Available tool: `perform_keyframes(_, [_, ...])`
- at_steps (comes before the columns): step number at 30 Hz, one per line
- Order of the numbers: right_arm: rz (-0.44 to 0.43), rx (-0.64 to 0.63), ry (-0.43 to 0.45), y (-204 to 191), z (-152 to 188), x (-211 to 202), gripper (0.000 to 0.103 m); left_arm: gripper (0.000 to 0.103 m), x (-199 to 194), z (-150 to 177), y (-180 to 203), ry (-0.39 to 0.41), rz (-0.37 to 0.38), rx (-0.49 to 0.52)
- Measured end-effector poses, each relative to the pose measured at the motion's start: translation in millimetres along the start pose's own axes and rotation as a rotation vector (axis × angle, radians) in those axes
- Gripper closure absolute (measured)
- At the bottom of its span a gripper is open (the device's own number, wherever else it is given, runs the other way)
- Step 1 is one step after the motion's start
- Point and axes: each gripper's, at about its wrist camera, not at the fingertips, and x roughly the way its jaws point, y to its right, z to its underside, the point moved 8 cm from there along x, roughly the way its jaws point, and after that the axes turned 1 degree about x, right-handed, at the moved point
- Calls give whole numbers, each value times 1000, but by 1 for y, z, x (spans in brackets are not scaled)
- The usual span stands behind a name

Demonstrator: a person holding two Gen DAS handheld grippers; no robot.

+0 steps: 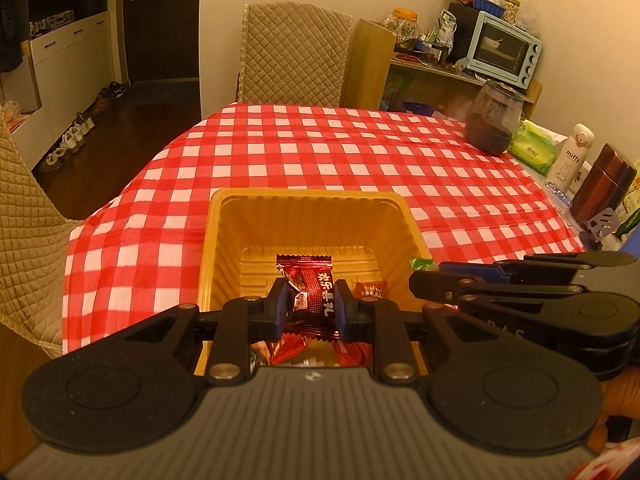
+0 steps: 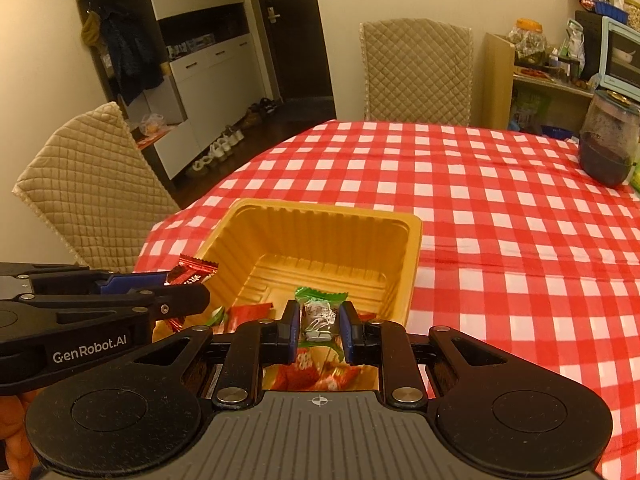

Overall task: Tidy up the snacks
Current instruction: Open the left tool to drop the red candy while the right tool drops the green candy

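A yellow plastic tray [image 1: 308, 204] [image 2: 320, 216] sits on the red checked tablecloth near the table's front edge. My left gripper [image 1: 310, 308] is shut on a dark red wrapped candy [image 1: 314, 296] and holds it over the tray's near part. My right gripper [image 2: 319, 328] is shut on a green-and-silver wrapped candy [image 2: 320, 314], also over the tray's near part. In the right wrist view the left gripper [image 2: 188, 280] enters from the left with its red candy [image 2: 192, 272]. Several red wrapped snacks [image 2: 248, 312] lie in the tray's near end.
Two quilted chairs [image 2: 416, 68] [image 2: 92, 188] stand at the far side and left of the table [image 2: 480, 184]. A dark glass jar [image 1: 494, 120], green tissue pack [image 1: 532, 150], white bottle [image 1: 570, 156] and brown flask [image 1: 604, 184] stand at the right edge. A shelf with a blue oven [image 1: 504, 48] lies beyond.
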Motion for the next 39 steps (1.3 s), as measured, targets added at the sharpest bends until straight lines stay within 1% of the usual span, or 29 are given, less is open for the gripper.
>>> perform_keyframes(8, [3, 5, -4, 7, -15, 21, 82, 82, 24, -20, -5, -15, 11, 25])
perform_keyframes(14, [5, 1, -8, 10, -25, 34, 82, 81, 40, -26, -8, -30, 16, 32])
perform_keyframes(20, [8, 3, -14, 12, -32, 44, 82, 81, 52, -29, -13, -34, 22, 15])
perform_keyframes(22, [8, 6, -14, 14, -33, 46, 82, 72, 55, -30, -15, -36, 16, 10])
perform_keyframes(23, [9, 8, -13, 14, -32, 46, 82, 69, 55, -30, -17, -34, 12, 9])
perform_keyframes(32, [9, 20, -30, 15, -25, 51, 82, 69, 53, -22, -24, -45, -17, 31])
perform_keyframes(39, [-1, 26, -33, 13, -27, 50, 82, 69, 49, -20, -27, -47, -23, 30])
